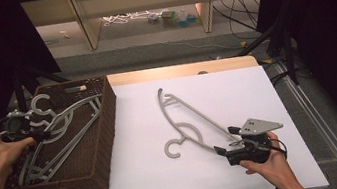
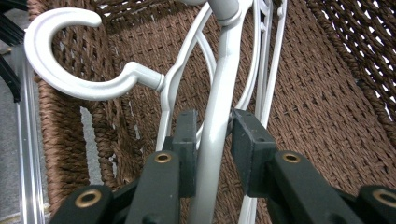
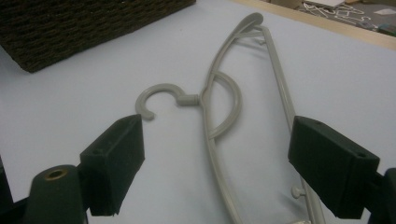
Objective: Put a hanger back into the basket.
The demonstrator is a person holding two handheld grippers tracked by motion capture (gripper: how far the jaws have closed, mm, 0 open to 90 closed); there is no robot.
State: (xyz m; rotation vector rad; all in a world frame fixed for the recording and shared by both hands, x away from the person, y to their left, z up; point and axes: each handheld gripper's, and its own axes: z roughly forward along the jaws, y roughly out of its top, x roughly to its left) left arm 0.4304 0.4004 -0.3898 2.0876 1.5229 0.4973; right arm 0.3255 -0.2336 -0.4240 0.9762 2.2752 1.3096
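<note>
Here, hanger [image 2: 219,93] between left hand-held gripper [image 2: 212,140] pads

The table [image 1: 229,176] was viewed from above by the high view, facing forward and down, at a distance; the floor and shelving beyond were taken in at the top of the frame. The left gripper view was set very close, aimed into the wicker basket [image 2: 322,93] along a grey hanger [image 2: 219,93], the same basket [image 1: 99,150] seen at the left of the high frame. The right gripper view was held low over the table, facing a flat hanger [image 3: 219,107], also seen centre frame from above [image 1: 186,122].
</note>
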